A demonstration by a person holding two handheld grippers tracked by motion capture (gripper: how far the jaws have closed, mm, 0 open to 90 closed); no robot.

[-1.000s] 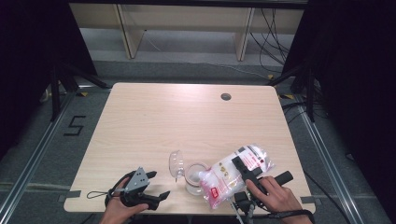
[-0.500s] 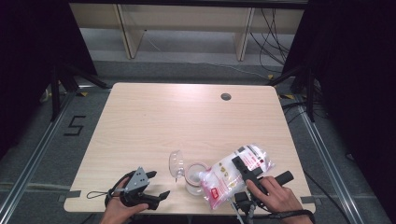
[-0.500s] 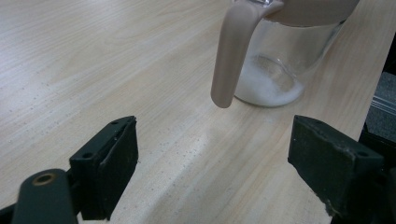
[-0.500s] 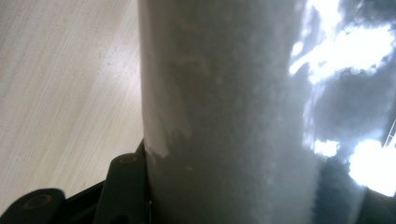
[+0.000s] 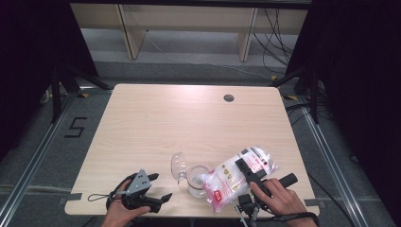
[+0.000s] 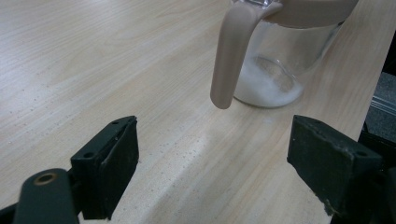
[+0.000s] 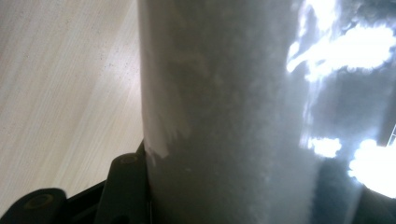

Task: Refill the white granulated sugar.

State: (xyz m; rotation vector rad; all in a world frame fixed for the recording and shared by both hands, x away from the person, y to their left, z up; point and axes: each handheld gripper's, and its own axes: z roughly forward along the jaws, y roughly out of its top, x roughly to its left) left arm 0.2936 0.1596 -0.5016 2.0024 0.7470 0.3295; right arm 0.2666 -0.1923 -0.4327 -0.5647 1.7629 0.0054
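Nothing moved: right tool (image 5: 248, 176) grips bag (image 5: 231, 177); left tool (image 6: 215, 172) gapes, showing powder in jar (image 6: 275, 60).

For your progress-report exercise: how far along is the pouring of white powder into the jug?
Done: some white powder lies in the glass jug. In hand: the right gripper holds the bag tilted over the jug's mouth. Left: the bag looks mostly full; the left gripper waits open.

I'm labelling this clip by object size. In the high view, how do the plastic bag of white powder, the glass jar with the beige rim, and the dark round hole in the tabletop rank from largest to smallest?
1. Plastic bag of white powder, clearly largest.
2. Glass jar, smaller, partly hidden by the bag.
3. Round hole in the tabletop, smallest; it lies farther from the camera, but the gap is too big to matter.
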